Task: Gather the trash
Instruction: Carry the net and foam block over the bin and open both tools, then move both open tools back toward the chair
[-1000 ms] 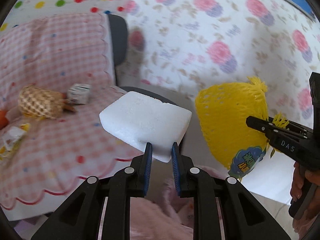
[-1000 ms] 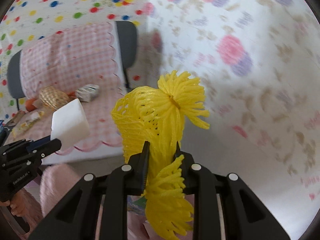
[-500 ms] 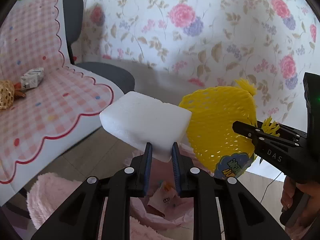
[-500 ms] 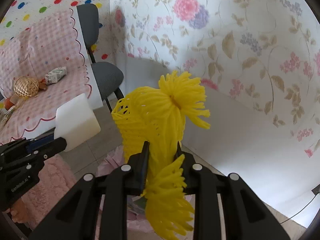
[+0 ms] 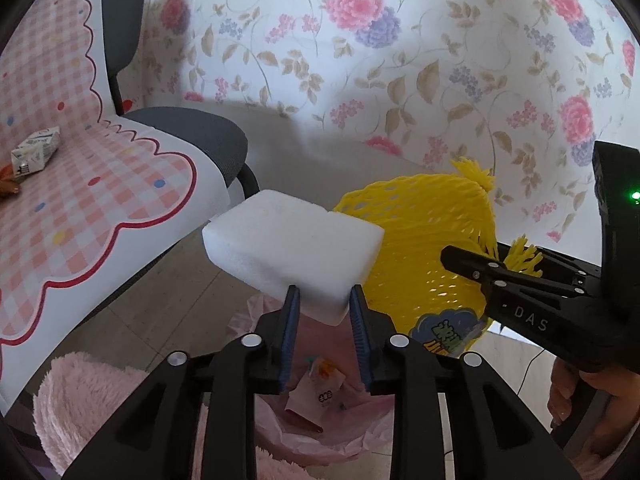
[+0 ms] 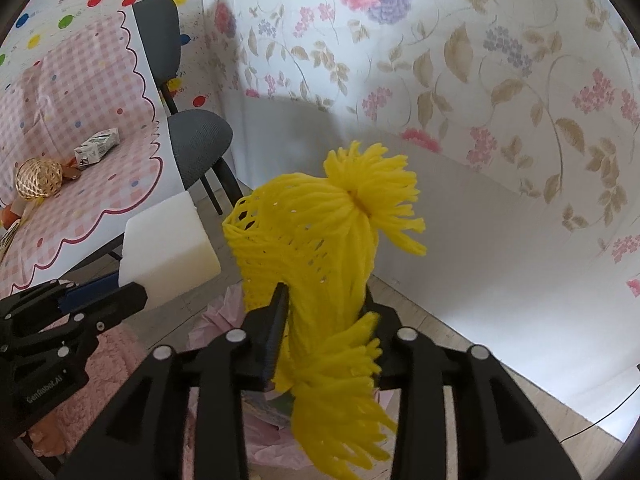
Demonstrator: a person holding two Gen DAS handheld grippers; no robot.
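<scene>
Overhead and behind, one floral wallpaper wall (image 5: 400, 80) fills most of both views, and one table (image 5: 80, 208) under a pink checked cloth runs down the side, with one grey chair (image 5: 200, 136) tucked beside it. Below my fingers sits one bin lined with a pink bag (image 5: 316, 436), a fluffy pink rug (image 5: 76, 396) around it; a crumpled wrapper inside shows dark letters I cannot read.

My left gripper (image 5: 324, 336) has one white foam block (image 5: 292, 256) between its blue pads, right over the bin — the fingers are spreading, and the pads look just off the block's sides. My right gripper (image 6: 324, 320) has one yellow foam fruit net (image 6: 320, 248) with tasselled ends between its fingers, also above the bin; those fingers are spreading too, with a gap beside the left pad. From the left wrist the right gripper's side reads "DAS", and the net carries one blue label with green characters I cannot make out. From the right wrist, the left gripper's body reads "GenRobot.AI".

On the table lie one small carton (image 6: 98, 148) — its print too small to read — and one beige netted ball (image 6: 39, 179).
</scene>
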